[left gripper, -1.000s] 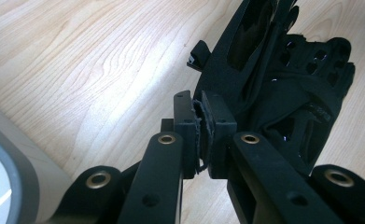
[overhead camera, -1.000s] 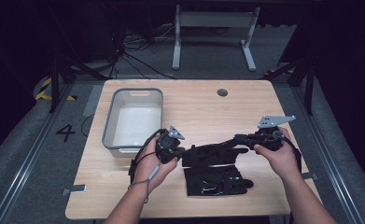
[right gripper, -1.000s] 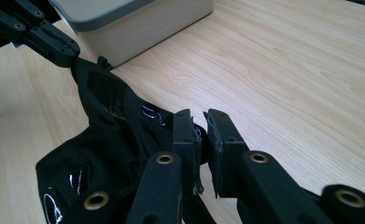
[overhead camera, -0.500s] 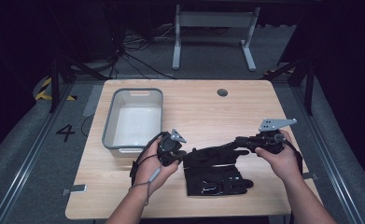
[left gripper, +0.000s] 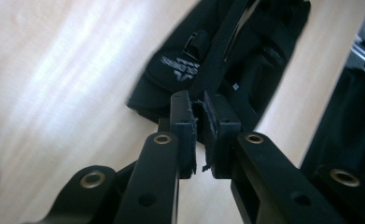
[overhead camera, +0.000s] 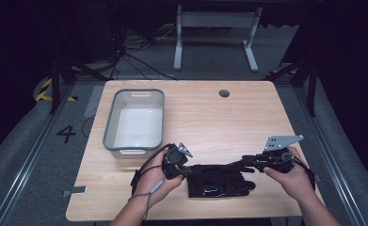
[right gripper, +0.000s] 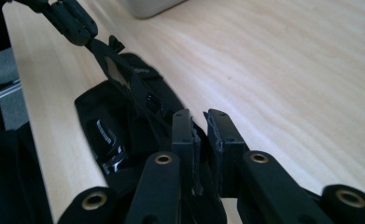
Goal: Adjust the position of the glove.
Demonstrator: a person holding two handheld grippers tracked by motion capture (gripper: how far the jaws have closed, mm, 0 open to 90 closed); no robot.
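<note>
- The left gripper [overhead camera: 187,170] had its jaws pinched nearly together on one end of a black strap [overhead camera: 214,167]; in the left gripper view the pads [left gripper: 186,135] clamped a thin edge of dark fabric.
- The right gripper [overhead camera: 245,162] held the strap's other end the same way — its jaws narrowly parted around the fabric, the grip looking firm.
- Between them the strap ran taut, just above a pair of black gloves [overhead camera: 221,184] lying flat near the front edge of the table [overhead camera: 247,117].
- Judged from this, the item was only lifted and stretched; the grey bin [overhead camera: 134,121] to the left stood empty, so any placing remained undone.
- Whether the strap was part of the gloves or separate was hard to make out — black on black hid the join.
</note>
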